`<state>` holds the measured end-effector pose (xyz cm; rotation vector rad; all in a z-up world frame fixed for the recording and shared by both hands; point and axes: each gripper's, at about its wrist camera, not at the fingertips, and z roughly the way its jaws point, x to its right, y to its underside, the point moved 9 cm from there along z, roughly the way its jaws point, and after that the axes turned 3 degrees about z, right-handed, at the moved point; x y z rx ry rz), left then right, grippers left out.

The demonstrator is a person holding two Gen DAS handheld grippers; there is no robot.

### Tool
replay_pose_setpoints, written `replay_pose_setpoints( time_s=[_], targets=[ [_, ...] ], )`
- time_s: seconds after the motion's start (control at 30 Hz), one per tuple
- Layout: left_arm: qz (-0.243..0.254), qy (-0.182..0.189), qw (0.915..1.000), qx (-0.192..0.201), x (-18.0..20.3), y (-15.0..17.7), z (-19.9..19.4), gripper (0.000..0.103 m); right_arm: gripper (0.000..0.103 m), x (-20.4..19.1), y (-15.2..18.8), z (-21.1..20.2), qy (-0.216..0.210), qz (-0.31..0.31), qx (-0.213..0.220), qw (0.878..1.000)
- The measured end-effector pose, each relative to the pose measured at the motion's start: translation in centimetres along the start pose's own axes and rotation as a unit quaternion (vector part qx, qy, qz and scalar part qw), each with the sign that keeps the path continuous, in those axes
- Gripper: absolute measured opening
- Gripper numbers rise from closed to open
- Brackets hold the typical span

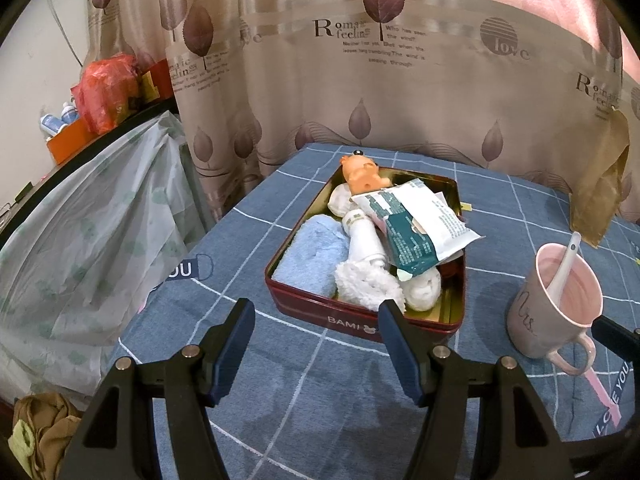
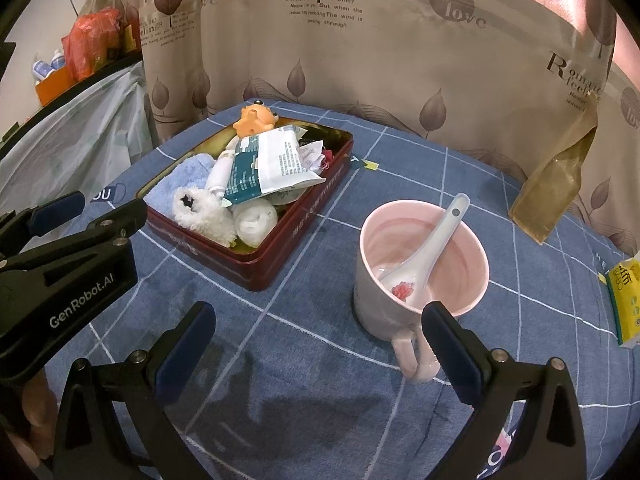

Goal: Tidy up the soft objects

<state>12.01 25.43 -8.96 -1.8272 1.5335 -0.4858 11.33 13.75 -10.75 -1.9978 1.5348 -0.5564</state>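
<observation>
Both jaws spread, gripping nothing. Left gripper [image 1: 316, 316] hovers just short of the dark red rectangular tin [image 1: 436, 324]. The soft items sit inside it: folded light blue towel [image 1: 310, 258], fluffy white plush [image 1: 366, 284], orange rubber toy [image 1: 362, 174]. A white-and-teal foil pouch [image 1: 416, 224] covers what's beneath. Right gripper [image 2: 320, 326] sits near the pink ceramic mug [image 2: 374, 304], whose handle is partly hidden behind a finger. Tin lettering is cut off.

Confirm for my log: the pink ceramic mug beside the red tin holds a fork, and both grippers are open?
Not a fork: the pink ceramic mug holds a white ceramic spoon, as the right wrist view shows. It stands beside the red tin; both grippers are open.
</observation>
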Motion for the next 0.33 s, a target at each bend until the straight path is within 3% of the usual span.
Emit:
replay_pose_setpoints(
  time_s=[0.33],
  targets=[
    [0.004, 0.008, 1.0000, 0.001, 0.13, -0.11, -0.07, 0.066, 0.102, -0.07, 0.16, 0.07, 0.000, -0.002, -0.001, 1.000]
  ],
)
